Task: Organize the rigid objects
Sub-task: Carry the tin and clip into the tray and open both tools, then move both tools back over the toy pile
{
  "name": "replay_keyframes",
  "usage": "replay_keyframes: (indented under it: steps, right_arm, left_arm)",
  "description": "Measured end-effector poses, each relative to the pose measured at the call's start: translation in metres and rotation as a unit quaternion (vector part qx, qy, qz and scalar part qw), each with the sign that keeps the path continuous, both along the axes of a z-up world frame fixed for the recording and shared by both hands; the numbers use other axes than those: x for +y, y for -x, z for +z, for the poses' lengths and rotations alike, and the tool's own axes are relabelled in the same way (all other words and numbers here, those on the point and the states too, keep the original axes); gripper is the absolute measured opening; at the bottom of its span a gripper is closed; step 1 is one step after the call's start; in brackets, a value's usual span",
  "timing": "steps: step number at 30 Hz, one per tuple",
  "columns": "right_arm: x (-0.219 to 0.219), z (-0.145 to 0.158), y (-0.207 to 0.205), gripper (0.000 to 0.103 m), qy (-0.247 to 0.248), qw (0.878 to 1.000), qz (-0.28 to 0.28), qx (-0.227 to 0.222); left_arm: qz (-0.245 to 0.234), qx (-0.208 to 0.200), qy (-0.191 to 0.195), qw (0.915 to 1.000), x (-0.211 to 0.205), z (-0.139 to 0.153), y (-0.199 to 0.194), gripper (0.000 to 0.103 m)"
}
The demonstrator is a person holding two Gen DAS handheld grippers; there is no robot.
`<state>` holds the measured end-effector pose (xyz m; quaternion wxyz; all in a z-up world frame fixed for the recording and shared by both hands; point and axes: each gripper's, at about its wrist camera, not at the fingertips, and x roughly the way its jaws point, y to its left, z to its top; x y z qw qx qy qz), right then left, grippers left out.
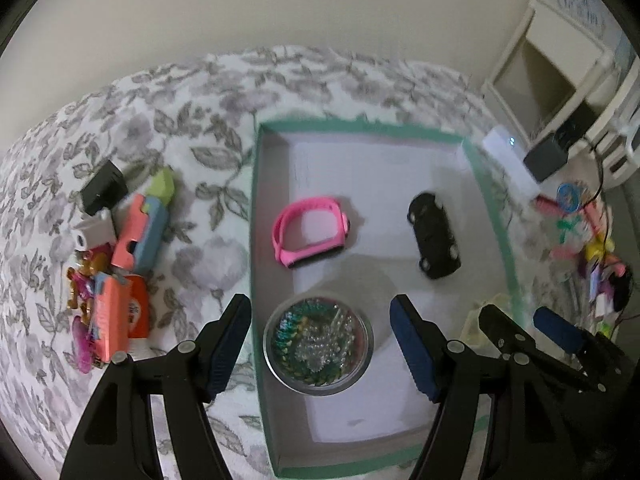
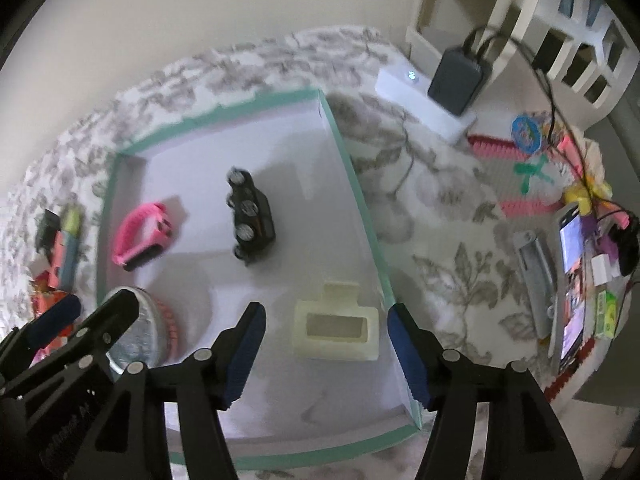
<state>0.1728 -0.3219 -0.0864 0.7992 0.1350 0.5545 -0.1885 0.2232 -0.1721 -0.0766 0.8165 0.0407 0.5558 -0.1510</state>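
A green-rimmed white tray point(image 1: 492, 200) point(image 2: 348, 152) lies on a floral sheet. In it are a pink wristband point(image 1: 310, 232) point(image 2: 140, 236), a black toy car point(image 1: 434, 236) point(image 2: 252, 216), a round dish of beads point(image 1: 318, 346) point(image 2: 138, 330) and a cream hair claw point(image 2: 336, 326). My left gripper point(image 1: 320, 344) is open above the bead dish. My right gripper point(image 2: 324, 344) is open around the hair claw without touching it; it also shows in the left wrist view point(image 1: 516, 322).
A pile of small toys and boxes point(image 1: 116, 264) lies left of the tray. Right of the tray lie a white box point(image 2: 424, 100), a dark power bank point(image 2: 458, 76) with cables, a phone point(image 2: 572, 284), brick plates and small items. A white shelf point(image 2: 560, 32) stands behind.
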Motion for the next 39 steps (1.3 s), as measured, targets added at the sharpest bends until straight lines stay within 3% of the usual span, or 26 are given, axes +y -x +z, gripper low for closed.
replay_keyframes:
  steps: [5,10,13,15,17,21,34,39]
  right_arm:
    - [0.002,0.020,0.003,0.069,0.019,1.000,0.006,-0.025]
    - [0.009,0.021,0.002,0.073,0.019,0.999,0.013,-0.027]
    - [0.013,0.014,0.000,0.088,0.026,0.999,0.022,-0.018]
    - [0.015,0.010,-0.001,0.088,0.026,0.999,0.027,-0.016]
    - [0.016,0.007,-0.002,0.089,0.022,0.999,0.029,-0.014]
    - [0.015,0.003,-0.003,0.101,0.023,0.999,0.028,-0.011]
    - [0.016,-0.003,-0.003,0.103,0.020,0.999,0.028,-0.013]
    - [0.022,0.010,-0.004,0.103,0.037,0.998,0.033,-0.037]
  left_arm:
    - [0.013,-0.023,0.006,0.9996,0.010,0.018,-0.001,0.079]
    - [0.030,-0.028,0.001,0.9992,0.019,0.018,-0.004,0.079]
    - [0.044,-0.028,-0.016,0.9985,0.024,0.012,-0.005,0.079]
    - [0.053,-0.025,-0.027,0.9979,0.029,0.007,-0.007,0.083]
    - [0.061,-0.022,-0.031,0.9974,0.033,0.003,-0.008,0.097]
    - [0.075,-0.015,-0.027,0.9967,0.042,-0.003,-0.012,0.097]
    - [0.091,-0.024,-0.031,0.9951,0.056,-0.005,-0.015,0.101]
    - [0.085,-0.042,-0.023,0.9952,0.059,0.004,-0.017,0.101]
